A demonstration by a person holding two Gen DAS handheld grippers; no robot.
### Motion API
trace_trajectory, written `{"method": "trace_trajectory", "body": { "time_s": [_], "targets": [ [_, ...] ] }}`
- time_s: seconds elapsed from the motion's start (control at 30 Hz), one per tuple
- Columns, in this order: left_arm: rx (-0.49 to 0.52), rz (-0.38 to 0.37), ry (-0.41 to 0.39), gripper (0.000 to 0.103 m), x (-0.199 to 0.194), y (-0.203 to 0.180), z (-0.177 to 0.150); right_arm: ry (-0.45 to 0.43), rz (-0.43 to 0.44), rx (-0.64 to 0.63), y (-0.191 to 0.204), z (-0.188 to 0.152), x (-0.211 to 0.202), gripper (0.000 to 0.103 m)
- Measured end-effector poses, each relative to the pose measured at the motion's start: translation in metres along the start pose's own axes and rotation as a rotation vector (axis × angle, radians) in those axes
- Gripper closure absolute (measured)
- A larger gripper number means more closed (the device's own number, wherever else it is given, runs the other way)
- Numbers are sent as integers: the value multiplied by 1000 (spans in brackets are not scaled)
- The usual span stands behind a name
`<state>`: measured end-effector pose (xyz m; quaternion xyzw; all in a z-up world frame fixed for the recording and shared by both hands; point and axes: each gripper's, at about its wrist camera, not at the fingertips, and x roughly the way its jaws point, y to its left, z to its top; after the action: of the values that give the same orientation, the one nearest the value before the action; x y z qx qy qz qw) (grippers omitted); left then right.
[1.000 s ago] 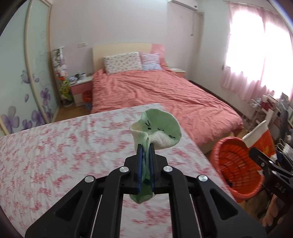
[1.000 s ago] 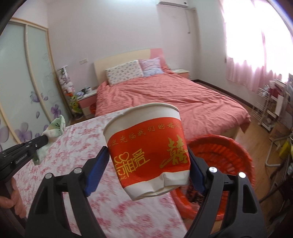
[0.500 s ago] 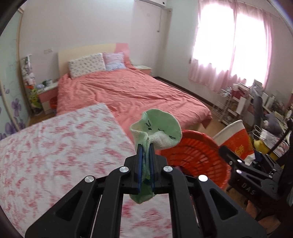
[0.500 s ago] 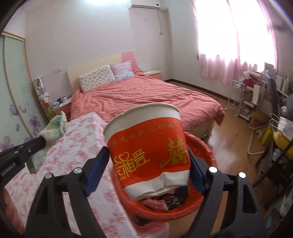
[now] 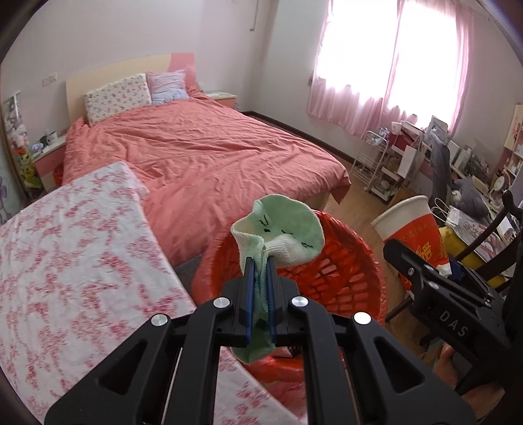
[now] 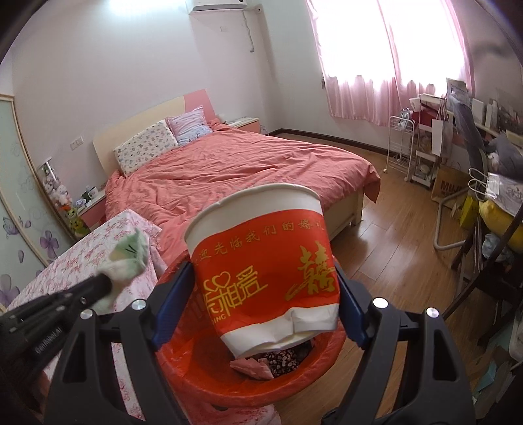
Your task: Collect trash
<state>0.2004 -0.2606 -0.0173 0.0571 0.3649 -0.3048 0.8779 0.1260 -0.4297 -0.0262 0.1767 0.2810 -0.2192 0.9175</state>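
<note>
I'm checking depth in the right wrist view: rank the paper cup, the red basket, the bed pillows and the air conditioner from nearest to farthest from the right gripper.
1. paper cup, clamped in the right gripper.
2. red basket, just below.
3. bed pillows, at the headboard, left.
4. air conditioner, high on the far wall.

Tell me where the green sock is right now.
The green sock is pinched in the left gripper, held over the red basket beside the floral table; the right wrist view shows it at left.

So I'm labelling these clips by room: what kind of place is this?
A bedroom in a home: a made bed with pillows, pink window curtains, and a bedside table beside the headboard.
</note>
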Motion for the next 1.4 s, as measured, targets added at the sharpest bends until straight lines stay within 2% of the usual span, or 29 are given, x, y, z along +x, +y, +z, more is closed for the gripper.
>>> {"method": "trace_trajectory", "body": {
  "time_s": [0.27, 0.33, 0.4, 0.47, 0.7, 0.87, 1.03, 1.23, 1.3, 1.4],
  "targets": [
    [14, -37, 56, 95, 31, -12, -3, 20, 31, 40, -16, 8, 25, 24],
    [13, -42, 69, 87, 35, -11, -5, 30, 46, 53, -17, 8, 30, 23],
    [11, -34, 85, 58, 41, -9, -9, 41, 58, 68, -19, 8, 38, 23],
    [10, -19, 88, 53, 42, -6, -11, 54, 65, 73, -19, 8, 44, 20],
    [-23, 47, 90, 46, 34, 15, -16, 63, 59, 76, -18, 2, 43, 17],
    [-40, 96, 55, 42, 8, 33, -20, 46, 44, 51, -12, -5, 21, 17],
    [-49, 154, -4, 38, -33, 52, -29, 13, 36, 9, 3, -18, -14, 16],
    [-65, 240, -87, 21, -94, 69, -55, -42, 39, -52, 30, -40, -67, 12],
    [-72, 269, -108, 11, -109, 71, -64, -68, 41, -80, 40, -49, -85, 9],
    [-93, 304, -140, 6, -135, 75, -82, -109, 35, -131, 58, -64, -114, 4]
  ]
}}
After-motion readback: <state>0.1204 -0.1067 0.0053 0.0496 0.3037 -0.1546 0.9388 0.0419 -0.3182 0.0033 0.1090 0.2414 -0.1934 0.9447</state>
